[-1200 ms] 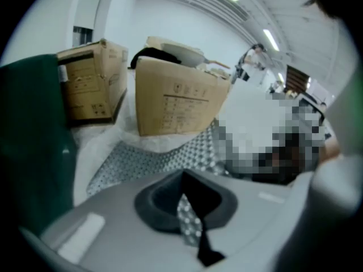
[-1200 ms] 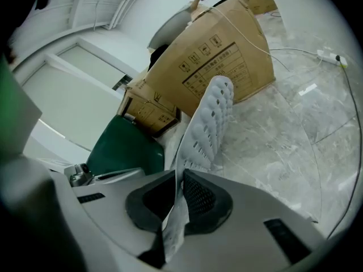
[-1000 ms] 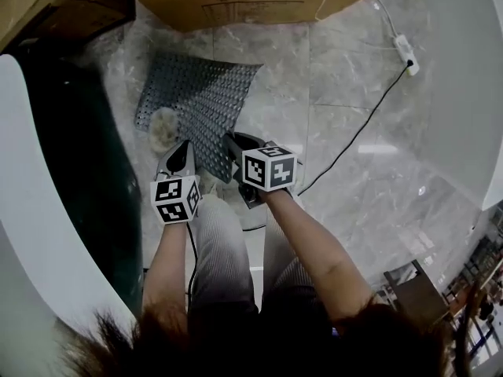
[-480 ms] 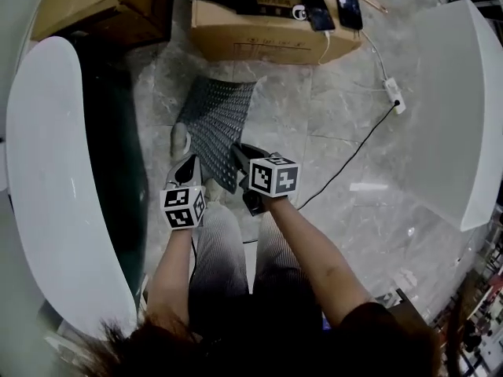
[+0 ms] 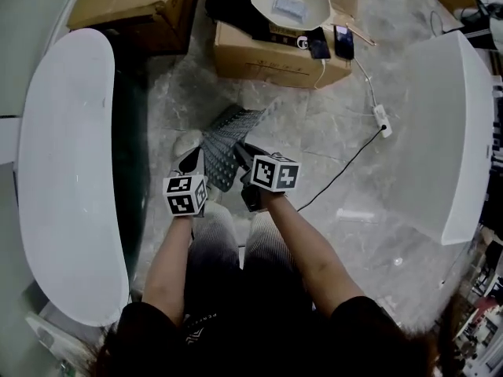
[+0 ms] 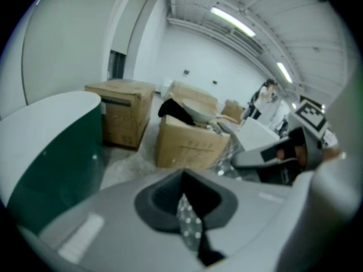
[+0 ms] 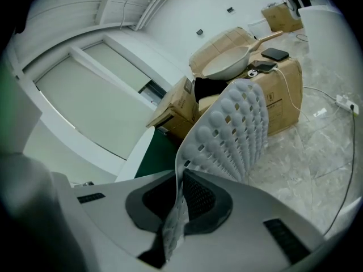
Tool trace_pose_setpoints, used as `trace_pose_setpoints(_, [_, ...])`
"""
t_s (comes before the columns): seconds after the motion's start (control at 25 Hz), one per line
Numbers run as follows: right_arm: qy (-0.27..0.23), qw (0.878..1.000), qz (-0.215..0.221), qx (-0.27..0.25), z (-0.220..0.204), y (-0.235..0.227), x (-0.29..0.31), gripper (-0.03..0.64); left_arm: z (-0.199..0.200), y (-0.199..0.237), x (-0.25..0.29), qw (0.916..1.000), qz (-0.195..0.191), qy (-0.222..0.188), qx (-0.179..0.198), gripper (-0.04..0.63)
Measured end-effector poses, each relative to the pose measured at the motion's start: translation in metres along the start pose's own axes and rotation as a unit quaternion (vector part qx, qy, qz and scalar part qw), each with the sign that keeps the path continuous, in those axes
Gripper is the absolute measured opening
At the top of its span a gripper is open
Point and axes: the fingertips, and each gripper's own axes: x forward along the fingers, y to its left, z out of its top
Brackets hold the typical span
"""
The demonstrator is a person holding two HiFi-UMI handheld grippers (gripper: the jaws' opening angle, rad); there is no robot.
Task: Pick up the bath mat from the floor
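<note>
The left gripper [image 6: 190,225] has its jaws pinched together on a thin dotted strip of the bath mat [image 7: 235,126], which runs up between the dark pads. The right gripper [image 7: 173,222] is clamped on the mat's near edge too. The perforated sheet passes between its pads and spreads ahead of them in a broad curved fan of bumps and holes.

In the head view the two grippers sit side by side, near each other, each holding a near corner. From the fingertips the mat stretches away as a narrow grey sheet sloping toward the marble floor [image 5: 354,210] (whether its far edge touches the tiles cannot be told). Just left of the left fingertips, a pale rounded thing lies by the mat's edge; it is too small to name.

Beyond the mat's far end stands a cardboard box [image 5: 267,57] bearing a white basin [image 5: 287,2] and two phones [image 5: 328,44]. A second box [image 5: 134,2] stands further left. Out to the left of the left gripper lies a long white tub [image 5: 63,171] with a dark green inside. To the right of the right gripper a black cable [image 5: 346,167] crosses the floor to a white power strip [image 5: 382,120], and past that stands a white curved panel [image 5: 444,132]. Behind the fingers come the person's forearms [image 5: 302,246].
</note>
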Motion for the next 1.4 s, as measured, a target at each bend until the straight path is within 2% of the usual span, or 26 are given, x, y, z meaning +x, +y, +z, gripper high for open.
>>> trace_pose_setpoints(0.28, [-0.02, 1.0, 0.009, -0.014, 0.018, 0.03, -0.032, 0.014, 0.015, -0.007, -0.036, 0.9999, -0.004, -0.012, -0.011, 0.008])
trace_pose_setpoints(0.8, [-0.027, 0.999, 0.014, -0.026, 0.012, 0.047, -0.103, 0.014, 0.034, -0.034, -0.082, 0.9991, -0.029, -0.029, 0.014, 0.008])
trace_pose_setpoints(1.16, [-0.047, 0.998, 0.039, -0.034, 0.021, 0.072, -0.135, 0.014, 0.054, -0.054, -0.105, 0.9975, -0.046, -0.049, 0.025, 0.008])
trace_pose_setpoints(1.4, [-0.054, 0.996, 0.046, -0.057, 0.02, 0.084, -0.147, 0.014, 0.062, -0.056, -0.12, 0.9969, -0.045, -0.063, 0.014, 0.008])
